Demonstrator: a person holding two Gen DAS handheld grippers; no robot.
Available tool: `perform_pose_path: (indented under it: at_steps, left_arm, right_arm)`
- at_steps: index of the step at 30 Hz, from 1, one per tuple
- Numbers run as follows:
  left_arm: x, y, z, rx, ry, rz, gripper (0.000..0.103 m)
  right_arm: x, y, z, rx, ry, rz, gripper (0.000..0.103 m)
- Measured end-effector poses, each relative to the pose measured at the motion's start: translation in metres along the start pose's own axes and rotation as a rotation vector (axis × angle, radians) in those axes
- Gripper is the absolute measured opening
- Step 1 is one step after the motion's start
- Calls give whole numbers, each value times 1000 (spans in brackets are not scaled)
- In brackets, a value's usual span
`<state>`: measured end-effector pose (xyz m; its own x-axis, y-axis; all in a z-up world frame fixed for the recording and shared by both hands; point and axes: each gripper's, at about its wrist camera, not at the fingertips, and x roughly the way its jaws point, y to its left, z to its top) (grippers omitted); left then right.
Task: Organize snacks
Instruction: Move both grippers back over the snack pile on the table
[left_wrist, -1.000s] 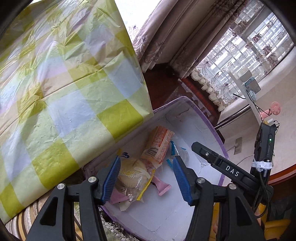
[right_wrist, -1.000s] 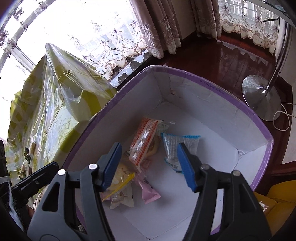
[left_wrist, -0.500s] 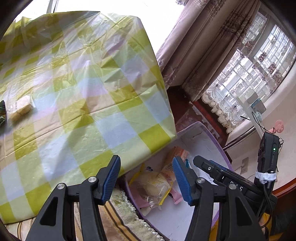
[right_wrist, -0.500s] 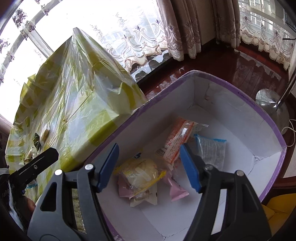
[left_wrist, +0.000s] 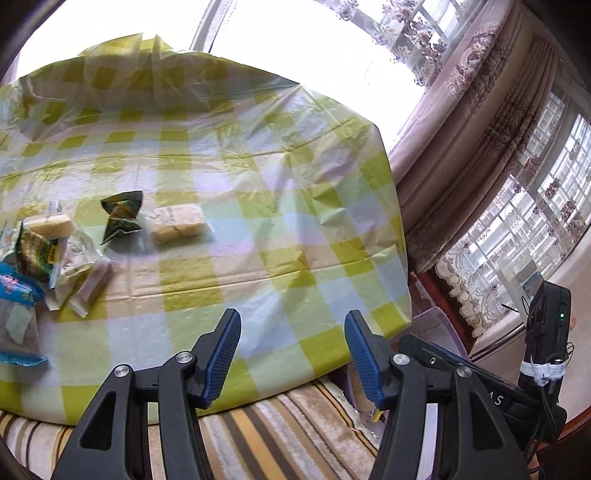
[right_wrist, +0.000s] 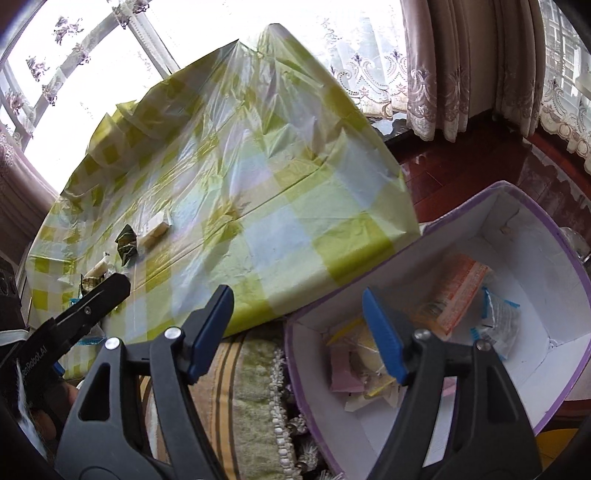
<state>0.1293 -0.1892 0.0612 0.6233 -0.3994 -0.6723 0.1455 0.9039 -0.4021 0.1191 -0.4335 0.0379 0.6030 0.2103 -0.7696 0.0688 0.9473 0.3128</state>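
Both my grippers have swung away from the box toward the table since a second ago, and my right jaws have just been opening with nothing between them. From my left wrist, my left gripper (left_wrist: 291, 347) stands released and empty over the tablecloth (left_wrist: 258, 177), a crinkled plastic sheet in green, white and pale blue checks. Snacks (left_wrist: 74, 240) lie loose on it at the left: a pale bar (left_wrist: 179, 223) in clear wrap, a dark green packet (left_wrist: 122, 216) just beside it, and a heap cut off by the frame edge whose labels I cannot read. Only a sliver of the box shows behind my right tool. Below the cloth runs a striped, fuzzy rug (left_wrist: 277, 435); lace curtains (left_wrist: 480, 166) hang at bright windows. From my right wrist, my right gripper (right_wrist: 297, 332) hangs open between table edge and box (right_wrist: 565, 373), a white cardboard one with a purple rim, on a dark red glossy floor (right_wrist: 461, 170). My right finger hides part of the wrapped snacks inside: an orange packet (right_wrist: 461, 295), a clear one with blue ends (right_wrist: 502, 317), pink and yellow wrappers.
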Motion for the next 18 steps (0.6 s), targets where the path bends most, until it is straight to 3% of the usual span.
perform_pose_path:
  at_steps: [9, 18]
  left_arm:
    - [-59, 77, -14, -193, -123, 77, 59]
    - [-110, 152, -28, -337, -220, 199, 59]
  right_arm:
    - [17, 64, -5, -88, 21, 63, 77]
    - [33, 113, -14, -193, 38, 64, 78]
